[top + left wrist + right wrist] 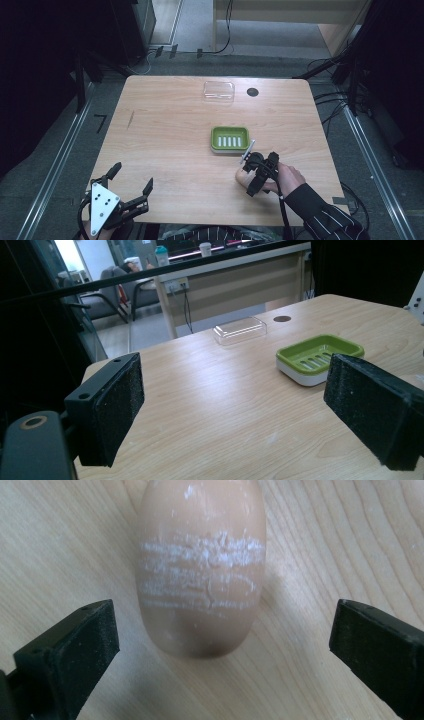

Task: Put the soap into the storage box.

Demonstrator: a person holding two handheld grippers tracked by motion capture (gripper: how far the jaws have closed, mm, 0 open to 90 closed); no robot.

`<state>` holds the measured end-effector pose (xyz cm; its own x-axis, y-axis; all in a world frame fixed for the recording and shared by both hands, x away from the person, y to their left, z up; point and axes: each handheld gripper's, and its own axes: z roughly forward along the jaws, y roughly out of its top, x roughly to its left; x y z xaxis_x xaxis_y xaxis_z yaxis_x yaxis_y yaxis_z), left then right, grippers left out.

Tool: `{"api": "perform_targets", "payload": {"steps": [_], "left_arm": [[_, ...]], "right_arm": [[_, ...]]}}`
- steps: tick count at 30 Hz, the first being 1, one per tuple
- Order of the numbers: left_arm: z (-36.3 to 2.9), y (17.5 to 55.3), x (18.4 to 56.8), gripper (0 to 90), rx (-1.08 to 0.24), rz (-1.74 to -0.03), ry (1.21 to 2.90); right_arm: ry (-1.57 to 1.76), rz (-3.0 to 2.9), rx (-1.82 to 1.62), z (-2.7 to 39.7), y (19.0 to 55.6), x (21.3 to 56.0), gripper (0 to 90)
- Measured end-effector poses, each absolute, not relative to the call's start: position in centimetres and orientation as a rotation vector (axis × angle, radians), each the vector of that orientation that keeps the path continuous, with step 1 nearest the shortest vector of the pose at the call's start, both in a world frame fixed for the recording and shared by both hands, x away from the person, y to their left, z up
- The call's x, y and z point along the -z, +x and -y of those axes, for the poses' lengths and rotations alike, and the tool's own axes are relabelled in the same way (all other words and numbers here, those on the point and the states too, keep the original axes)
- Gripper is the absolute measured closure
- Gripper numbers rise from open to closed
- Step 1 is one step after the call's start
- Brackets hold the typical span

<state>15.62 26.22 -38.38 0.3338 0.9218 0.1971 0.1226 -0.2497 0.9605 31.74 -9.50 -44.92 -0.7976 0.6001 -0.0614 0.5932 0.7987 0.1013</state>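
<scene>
Down near the front edge of the table (165,150), we hold our right claw (220,645) low over a tan, oval bar of soap (202,565) that lies flat on the wood. Its jaws stand wide apart, one on each side of the near end of the soap, and neither pad touches it. The bar's top carries a band of whitish, scuffed streaks across its middle. From the high view the right claw (250,172) sits just in front of a green soap dish (229,138), near it but apart, and the soap peeks out as a pale patch at the claw's left side. The dish has a green slotted insert over a white base and stands around the middle of the table, with nothing in it.

Our left claw (131,176) rests at the near left corner of the table, well apart from the soap, its jaws spread and holding nothing. In the left gripper view its two padded jaws frame bare wood, with the soap dish (320,357) off to the right. A clear plastic lid (219,91) lies near the far edge of the table, beside a small dark round hole (252,92) in the tabletop.
</scene>
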Motion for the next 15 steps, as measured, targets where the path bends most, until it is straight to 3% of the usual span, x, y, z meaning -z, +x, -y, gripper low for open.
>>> {"api": "perform_targets", "payload": {"steps": [15], "left_arm": [[-26.3,15.6,38.4,9.6,-1.038,-0.959,1.633]], "right_arm": [[0.936,-2.909,-0.077,7.8,32.8,45.8,0.3]]}}
